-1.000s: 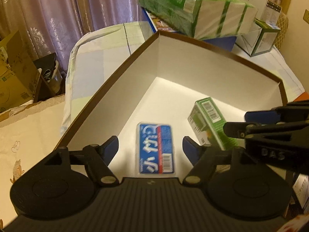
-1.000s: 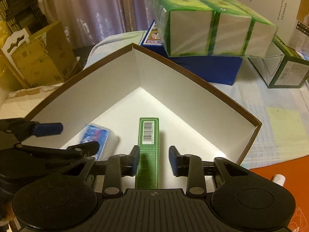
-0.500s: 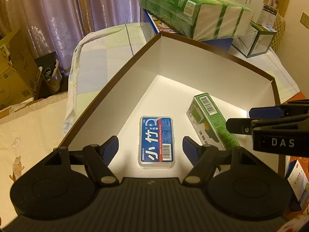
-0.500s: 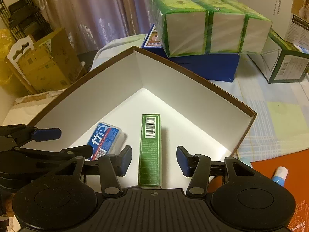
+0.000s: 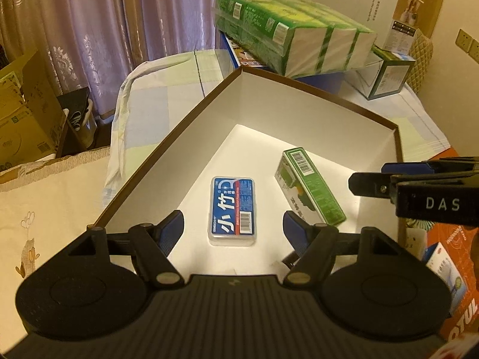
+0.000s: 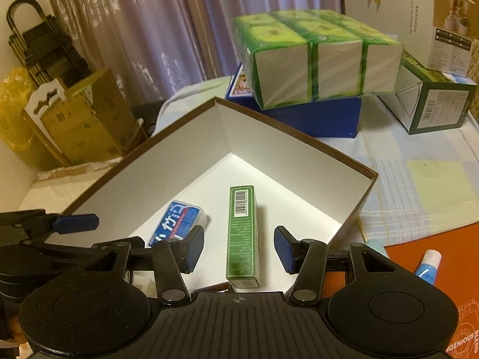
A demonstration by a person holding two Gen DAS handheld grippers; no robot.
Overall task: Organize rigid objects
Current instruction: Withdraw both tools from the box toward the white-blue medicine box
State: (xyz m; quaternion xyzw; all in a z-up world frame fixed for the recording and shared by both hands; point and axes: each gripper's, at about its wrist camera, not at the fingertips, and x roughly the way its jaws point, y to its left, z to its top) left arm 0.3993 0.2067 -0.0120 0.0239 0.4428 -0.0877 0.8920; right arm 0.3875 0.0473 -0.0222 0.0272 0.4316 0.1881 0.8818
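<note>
A brown-rimmed box with a white inside holds two things. A blue plastic case lies flat on its floor, and a long green carton lies to its right. My left gripper is open and empty just above the near end of the case. In the right wrist view my right gripper is open and empty, its fingers either side of the green carton without touching it. The blue case and the box's rim show there too.
A green shrink-wrapped pack sits on a blue box behind the brown box. A green-and-white carton stands at the right. A small blue-and-white tube lies on an orange sheet. Cardboard boxes stand at the left.
Both grippers have pulled back and up from the box. The right gripper opened and let go of the green carton, which lies in the box. The blue case has stayed put.
</note>
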